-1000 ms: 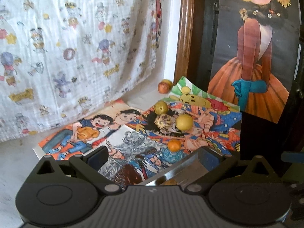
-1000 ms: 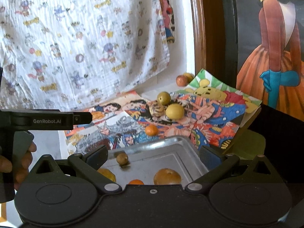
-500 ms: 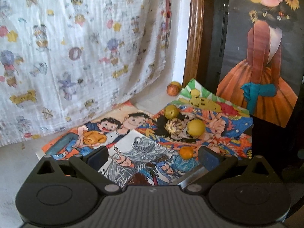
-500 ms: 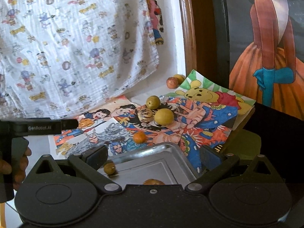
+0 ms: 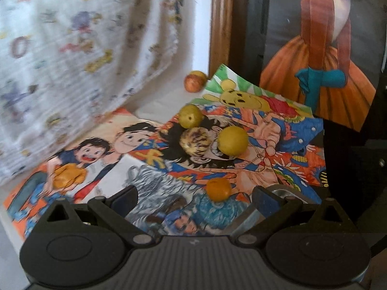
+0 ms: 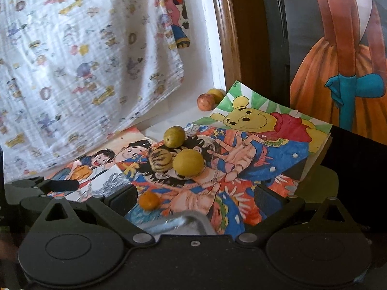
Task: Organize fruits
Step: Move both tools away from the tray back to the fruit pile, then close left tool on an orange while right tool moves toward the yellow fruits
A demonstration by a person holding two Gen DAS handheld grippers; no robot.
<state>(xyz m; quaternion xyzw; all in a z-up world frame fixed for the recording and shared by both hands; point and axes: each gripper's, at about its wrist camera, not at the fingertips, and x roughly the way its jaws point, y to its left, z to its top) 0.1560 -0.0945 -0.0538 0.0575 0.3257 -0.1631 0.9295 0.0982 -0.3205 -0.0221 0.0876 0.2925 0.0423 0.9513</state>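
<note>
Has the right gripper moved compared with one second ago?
Yes. The right gripper moved forward: the metal tray has nearly slipped below the frame.

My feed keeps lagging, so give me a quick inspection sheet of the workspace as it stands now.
Surface: pale surface covered with cartoon drawings.
Job's things: small orange fruit nearest; striped fruit touching yellow fruit; green fruit behind; reddish fruit and another at the back; metal tray corner only.
Clutter: nothing seen.
Grippers: left gripper and right gripper open, fingers empty.
Cables: nothing seen.
Surroundings: printed cloth, wooden frame, painting of an orange dress.
</note>
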